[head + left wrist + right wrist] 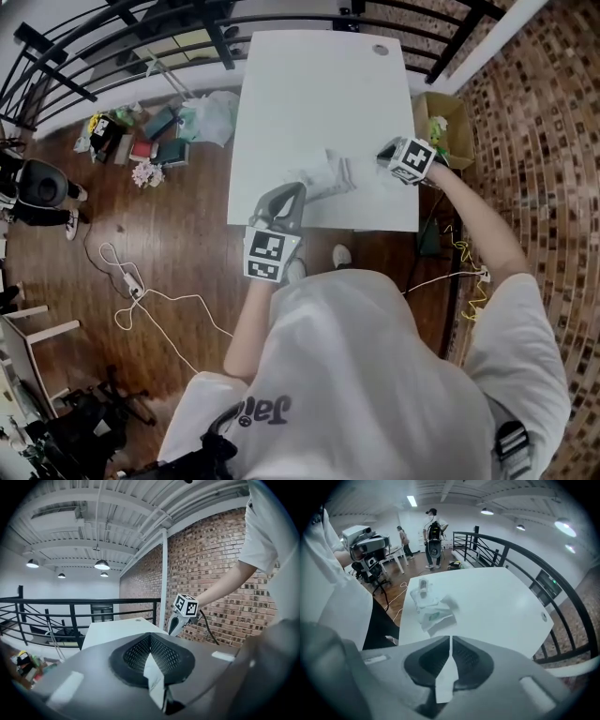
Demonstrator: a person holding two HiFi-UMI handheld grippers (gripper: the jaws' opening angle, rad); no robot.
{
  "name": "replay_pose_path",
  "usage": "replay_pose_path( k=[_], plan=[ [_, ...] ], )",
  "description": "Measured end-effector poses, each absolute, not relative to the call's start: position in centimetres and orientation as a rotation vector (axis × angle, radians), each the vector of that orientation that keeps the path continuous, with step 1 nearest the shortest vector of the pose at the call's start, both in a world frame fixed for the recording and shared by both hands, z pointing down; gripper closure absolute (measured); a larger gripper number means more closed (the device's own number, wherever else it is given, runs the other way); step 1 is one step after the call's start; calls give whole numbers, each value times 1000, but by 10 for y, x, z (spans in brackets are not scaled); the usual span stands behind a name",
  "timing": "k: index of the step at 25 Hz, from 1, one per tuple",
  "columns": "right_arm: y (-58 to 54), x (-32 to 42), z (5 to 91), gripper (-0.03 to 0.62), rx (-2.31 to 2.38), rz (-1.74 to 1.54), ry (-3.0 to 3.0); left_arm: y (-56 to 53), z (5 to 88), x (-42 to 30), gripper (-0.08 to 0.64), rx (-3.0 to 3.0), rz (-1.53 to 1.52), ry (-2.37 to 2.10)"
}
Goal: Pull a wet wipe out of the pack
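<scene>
My left gripper (150,637) has its jaws pressed together at the tips. A white wedge sits in the gap behind them; I can't tell what it is. My right gripper (451,639) is the same, tips meeting with a white strip in the gap behind them. The pack of wipes (323,178) lies on the white table (319,94) close to its near edge, between my two grippers, with crumpled white beside it that's too blurred to sort out. My right jaws point steeply down over the table, apart from the pack. My left is at the near edge, by the pack's left end.
</scene>
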State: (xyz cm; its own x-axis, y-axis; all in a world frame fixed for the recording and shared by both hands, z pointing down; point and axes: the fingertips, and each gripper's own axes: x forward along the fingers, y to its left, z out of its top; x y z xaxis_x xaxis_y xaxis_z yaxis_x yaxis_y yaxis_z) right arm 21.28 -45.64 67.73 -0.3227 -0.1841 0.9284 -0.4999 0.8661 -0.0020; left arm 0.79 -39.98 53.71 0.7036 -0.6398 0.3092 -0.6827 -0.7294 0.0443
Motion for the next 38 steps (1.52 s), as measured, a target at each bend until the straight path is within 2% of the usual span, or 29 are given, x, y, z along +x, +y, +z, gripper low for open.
replay_pose_path(
  k=[3,18,24,27,30,34,38],
  plan=[
    [-452,213,670,567,593,384,-1918,-392,538,0,543,2748,406,-1055],
    [-336,136,564,566,1205,476,-2202,-349,530,-22,543,2774,237,-836],
    [-275,117,517,600,1559,261,-2254,-306,508,-20,543,2793,224,-923],
    [-243,114,485,600,1644,193,-2347,-272,492,-14,543,2803,175,-1024],
    [-198,142,462,600,1769,137,-2394,-219,478,7,543,2833,167,-1094],
    [-114,194,464,600,1905,11,-2202,-131,473,34,543,2768,158,-1199],
    [-43,195,475,600,1843,104,-2262,-36,484,65,543,2750,228,-1174]
  ],
)
